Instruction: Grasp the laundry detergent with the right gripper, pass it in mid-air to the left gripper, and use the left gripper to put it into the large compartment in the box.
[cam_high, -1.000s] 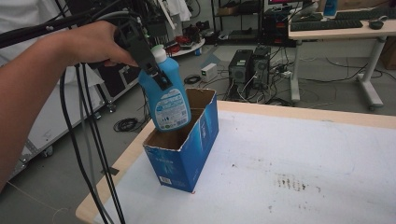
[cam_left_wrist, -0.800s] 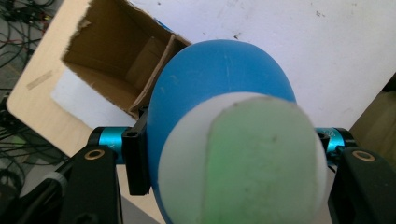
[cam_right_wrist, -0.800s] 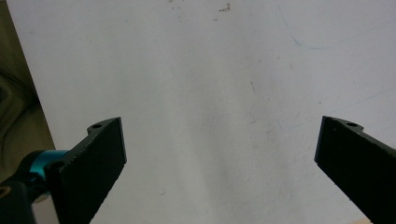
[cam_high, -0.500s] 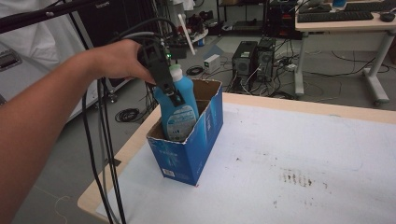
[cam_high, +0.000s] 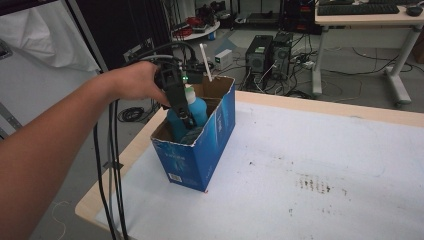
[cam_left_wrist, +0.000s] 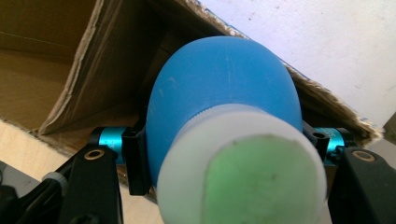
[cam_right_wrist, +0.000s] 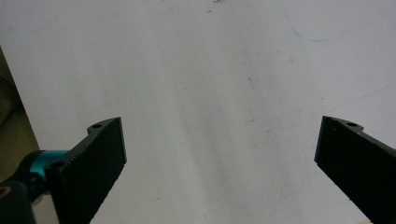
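At the left of the high view, the left gripper (cam_high: 184, 116) points down into the open top of the box (cam_high: 210, 150), its jaws pinching the bottle (cam_high: 196, 111) on opposite sides just under the cap. The hand (cam_high: 132, 80) grips the tool from above and to the left, with black cables hanging down past the table edge.

In the left gripper view the same grip shows close up: the two black jaws stand either side of the bottle (cam_left_wrist: 224, 88), pressed to its blue shoulder, and the white cap (cam_left_wrist: 243, 168) with its greenish top sits nearest the camera, between the jaws. They are closed only as far as the bottle's width allows. The bottle's body runs away from the jaws, downward into the box (cam_left_wrist: 70, 70), whose brown cardboard walls and torn rim surround it.

Seen from above, the bottle stands roughly upright in the near half of the box, most of its body below the rim, with cap and shoulder above. Whether its base touches the bottom of the box cannot be told. The box stands near the table's (cam_high: 325, 165) left edge on a white sheet.

The right gripper (cam_right_wrist: 219, 144) is spread wide, its jaws well apart with nothing between them, over the bare white sheet (cam_right_wrist: 210, 70).
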